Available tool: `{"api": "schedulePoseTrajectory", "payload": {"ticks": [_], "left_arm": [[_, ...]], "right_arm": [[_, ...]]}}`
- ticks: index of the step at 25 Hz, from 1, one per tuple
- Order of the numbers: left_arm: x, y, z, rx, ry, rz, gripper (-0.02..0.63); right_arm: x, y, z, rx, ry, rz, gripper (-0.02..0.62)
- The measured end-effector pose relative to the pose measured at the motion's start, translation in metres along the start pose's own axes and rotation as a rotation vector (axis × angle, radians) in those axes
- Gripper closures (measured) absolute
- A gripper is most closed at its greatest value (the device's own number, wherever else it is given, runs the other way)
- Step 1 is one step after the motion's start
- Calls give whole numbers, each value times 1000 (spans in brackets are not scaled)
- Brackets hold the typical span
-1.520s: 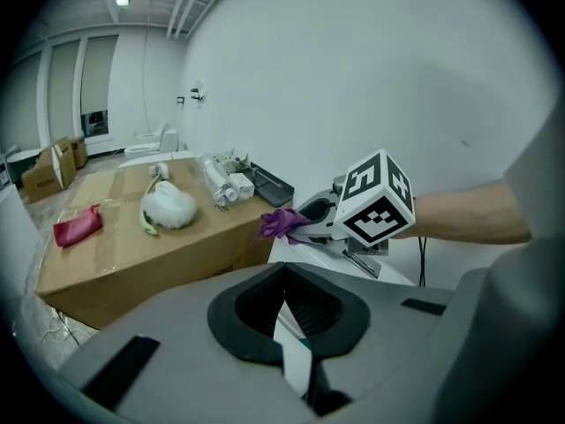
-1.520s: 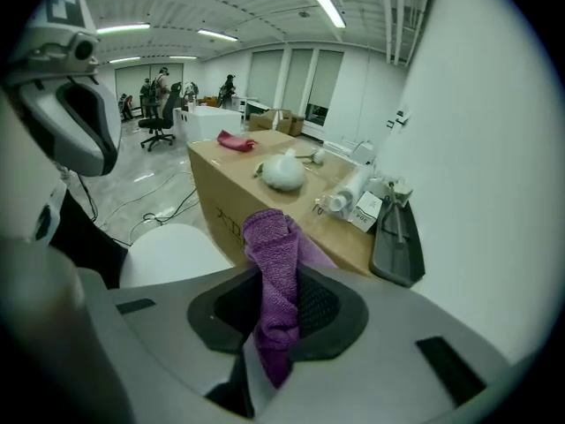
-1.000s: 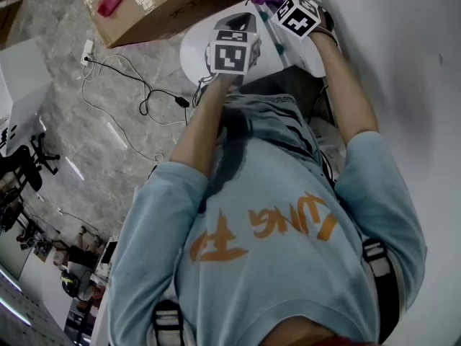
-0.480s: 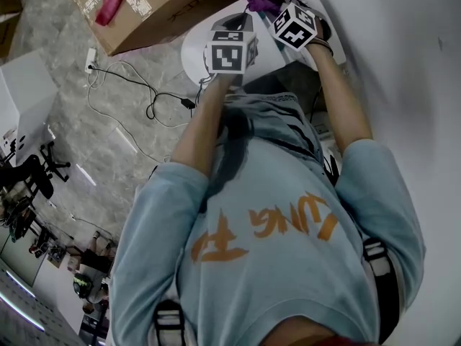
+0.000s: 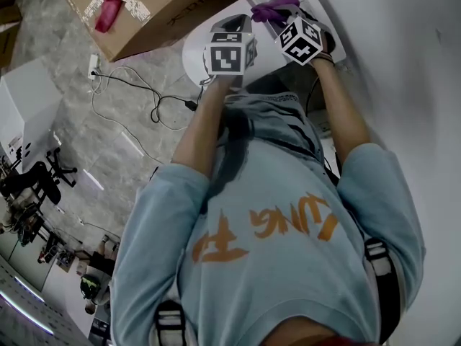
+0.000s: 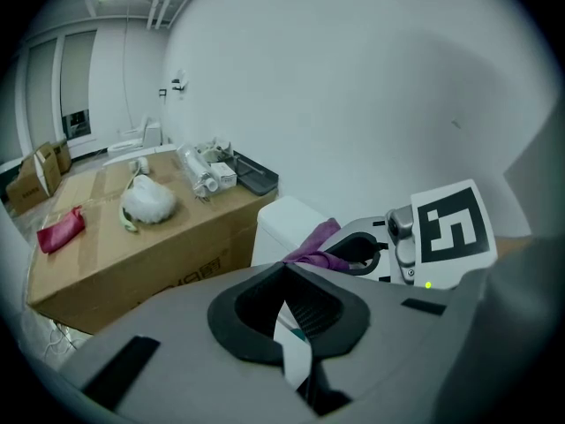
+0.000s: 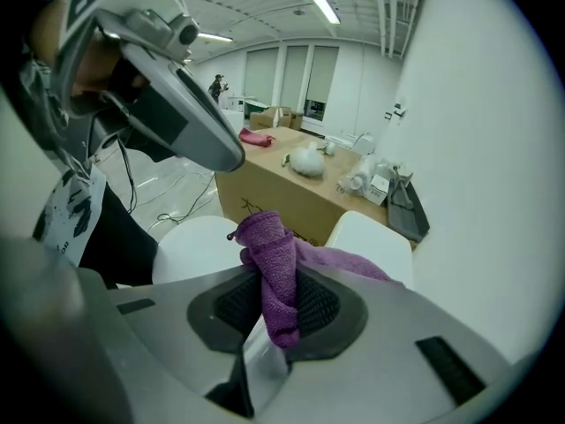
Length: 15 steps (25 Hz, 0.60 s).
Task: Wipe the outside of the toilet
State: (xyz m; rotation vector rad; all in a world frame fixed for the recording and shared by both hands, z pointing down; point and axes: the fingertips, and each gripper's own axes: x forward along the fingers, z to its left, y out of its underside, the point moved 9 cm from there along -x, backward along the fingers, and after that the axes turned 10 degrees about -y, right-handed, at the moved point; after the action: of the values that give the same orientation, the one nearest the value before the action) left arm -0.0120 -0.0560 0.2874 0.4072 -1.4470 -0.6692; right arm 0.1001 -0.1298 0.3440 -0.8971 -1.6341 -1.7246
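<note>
Gripping a bunched purple cloth (image 7: 272, 259) tightly between its jaws, the right gripper (image 7: 279, 314) hung just over the white toilet tank (image 7: 369, 230), while the left gripper (image 6: 284, 276), pinched together on nothing, sat to its left. Bunched so, the cloth could slip free under drag, or snag the cardboard box (image 7: 284, 203) beyond.

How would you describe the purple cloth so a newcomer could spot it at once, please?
Find the white toilet beside the cardboard box. Near its tank, the right gripper is shut on a purple cloth bunched between its jaws. It is the only purple thing in sight; the red item lies on the box.
</note>
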Motion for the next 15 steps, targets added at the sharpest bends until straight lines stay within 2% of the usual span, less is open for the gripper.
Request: {"api": "schedulePoseTrajectory", "payload": {"ticks": [10,15], "left_arm": [[-1,-1,-5,13,10,7,581],[1,0,-8,39,25,19,581]], "right_arm": [[-22,19,17,80,7,-40,511],[-30,27,23,149,4,-92,511]]}}
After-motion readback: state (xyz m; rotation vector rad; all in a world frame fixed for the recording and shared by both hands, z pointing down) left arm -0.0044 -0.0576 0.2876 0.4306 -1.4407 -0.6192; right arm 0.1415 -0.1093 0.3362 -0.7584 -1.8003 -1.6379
